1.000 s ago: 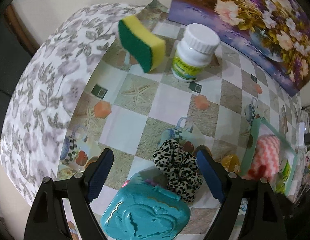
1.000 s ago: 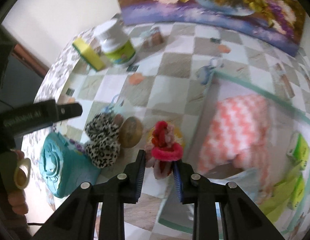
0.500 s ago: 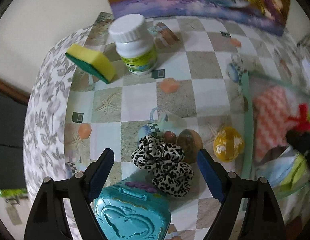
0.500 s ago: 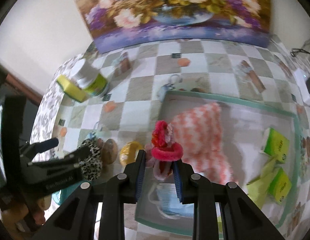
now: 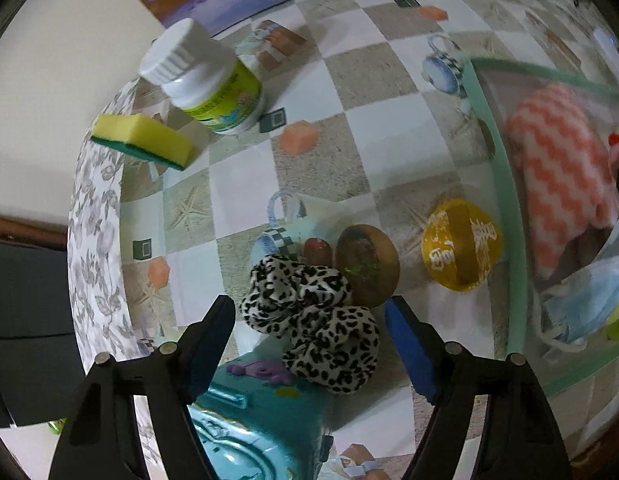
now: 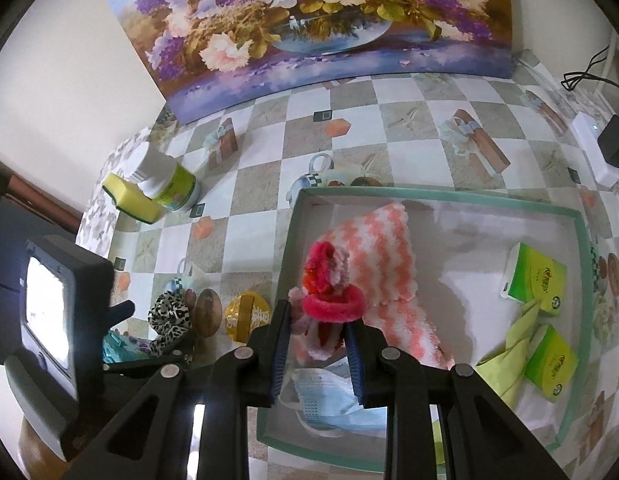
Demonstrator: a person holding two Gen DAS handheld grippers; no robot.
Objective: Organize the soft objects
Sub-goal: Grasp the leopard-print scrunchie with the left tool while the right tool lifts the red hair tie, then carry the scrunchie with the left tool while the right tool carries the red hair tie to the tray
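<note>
My left gripper is open, its blue pads either side of a leopard-print scrunchie that lies on the table against a teal heart box. My right gripper is shut on a pink-and-red plush toy and holds it over the left part of the green-rimmed tray. The tray holds an orange-and-white zigzag cloth, a blue face mask and green tissue packs. The scrunchie also shows in the right wrist view.
A yellow-green sponge and a white pill bottle stand at the table's far left. A brown ball and a yellow ball lie between the scrunchie and the tray. A flower painting leans at the back.
My right gripper has carried the plush toy rightward from the table to above the tray. My left gripper has moved closer to the scrunchie and stays open.
</note>
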